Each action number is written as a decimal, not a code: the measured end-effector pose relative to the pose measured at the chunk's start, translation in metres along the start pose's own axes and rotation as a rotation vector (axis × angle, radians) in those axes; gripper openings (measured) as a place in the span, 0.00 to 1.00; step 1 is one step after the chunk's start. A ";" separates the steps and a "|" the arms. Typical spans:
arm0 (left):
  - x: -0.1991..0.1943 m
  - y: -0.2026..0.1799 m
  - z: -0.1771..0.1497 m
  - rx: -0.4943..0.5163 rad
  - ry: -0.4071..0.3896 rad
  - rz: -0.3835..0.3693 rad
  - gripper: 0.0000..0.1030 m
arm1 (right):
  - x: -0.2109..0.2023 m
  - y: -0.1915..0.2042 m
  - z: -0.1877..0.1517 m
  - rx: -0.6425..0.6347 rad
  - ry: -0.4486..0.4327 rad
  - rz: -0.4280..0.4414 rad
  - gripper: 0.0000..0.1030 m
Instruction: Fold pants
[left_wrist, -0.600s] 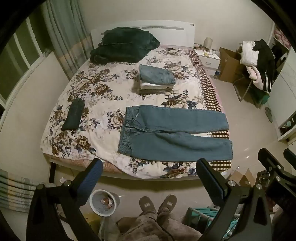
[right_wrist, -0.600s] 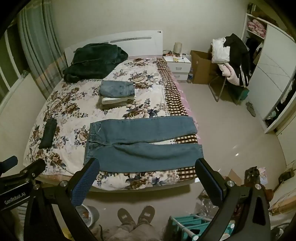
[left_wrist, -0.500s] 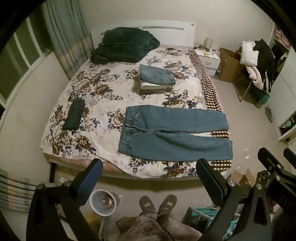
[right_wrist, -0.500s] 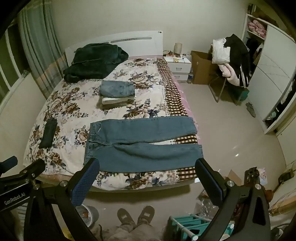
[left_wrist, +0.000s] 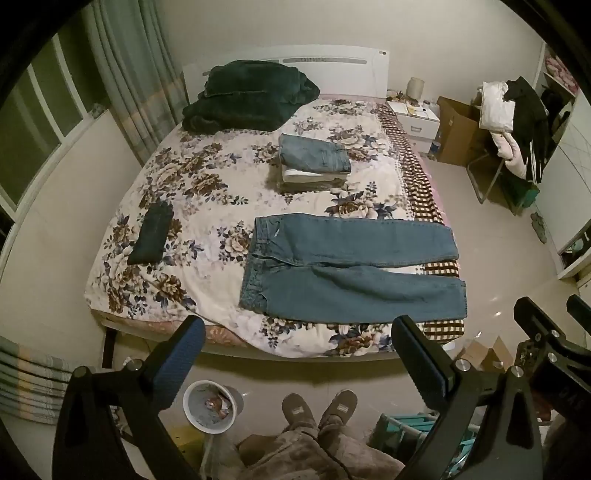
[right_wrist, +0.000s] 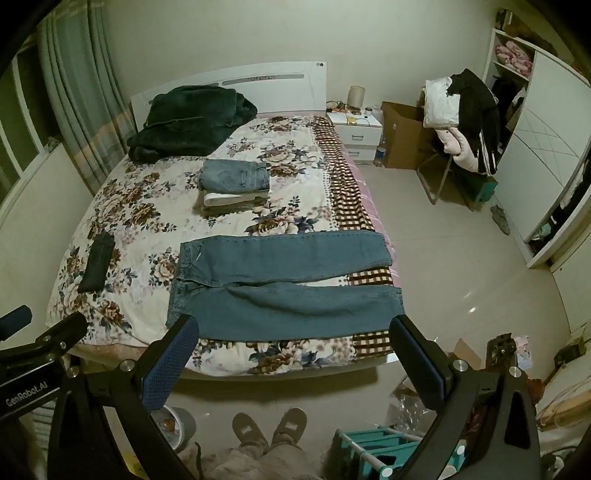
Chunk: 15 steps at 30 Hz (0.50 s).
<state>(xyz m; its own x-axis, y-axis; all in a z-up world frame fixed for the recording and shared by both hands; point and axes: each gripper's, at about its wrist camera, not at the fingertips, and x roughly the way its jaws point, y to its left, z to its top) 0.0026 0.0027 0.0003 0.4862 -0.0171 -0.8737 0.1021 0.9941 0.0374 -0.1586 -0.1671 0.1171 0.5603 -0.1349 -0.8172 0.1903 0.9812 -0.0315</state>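
Bedroom floor tiles run pale around a bed (left_wrist: 177, 192) covered by a floral quilt, with a white headboard (left_wrist: 332, 62) at the far end and curtains (left_wrist: 129, 74) at the far left. Blue jeans (left_wrist: 351, 273) lie flat across the near right part of the quilt, waistband toward the left, the two legs stretched rightward and slightly apart, their hems at the right edge over a checked strip. Beyond them sits a stack of folded clothes (left_wrist: 314, 162) topped with denim, and a dark green blanket (left_wrist: 251, 96) is heaped against the headboard. A small dark folded item (left_wrist: 151, 232) lies on the left side of the quilt. Both tools hang above the floor on the near side of the bed, well apart from the jeans: the left gripper (left_wrist: 295, 343) has its jaws spread wide with nothing between them, and the right gripper (right_wrist: 291, 339) is likewise spread wide and empty. Below them a person's slippers (left_wrist: 319, 406) stand on the floor beside a small bin (left_wrist: 210, 406). A nightstand (right_wrist: 358, 133), a cardboard box (right_wrist: 402, 136) and a chair piled with clothes (right_wrist: 461, 122) stand at the far right.
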 end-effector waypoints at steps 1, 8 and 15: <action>0.000 0.001 0.001 -0.001 -0.002 0.000 1.00 | 0.000 0.000 0.000 0.000 0.000 0.001 1.00; 0.000 0.015 0.009 -0.003 -0.008 0.000 1.00 | -0.005 -0.001 -0.004 -0.001 0.000 0.001 1.00; -0.013 0.013 0.016 0.007 -0.020 0.016 1.00 | -0.004 0.000 -0.002 -0.002 0.000 -0.001 1.00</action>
<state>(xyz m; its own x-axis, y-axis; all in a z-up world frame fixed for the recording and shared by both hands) 0.0121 0.0141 0.0197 0.5052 -0.0036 -0.8630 0.1002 0.9935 0.0544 -0.1627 -0.1666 0.1192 0.5605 -0.1357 -0.8170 0.1892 0.9814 -0.0332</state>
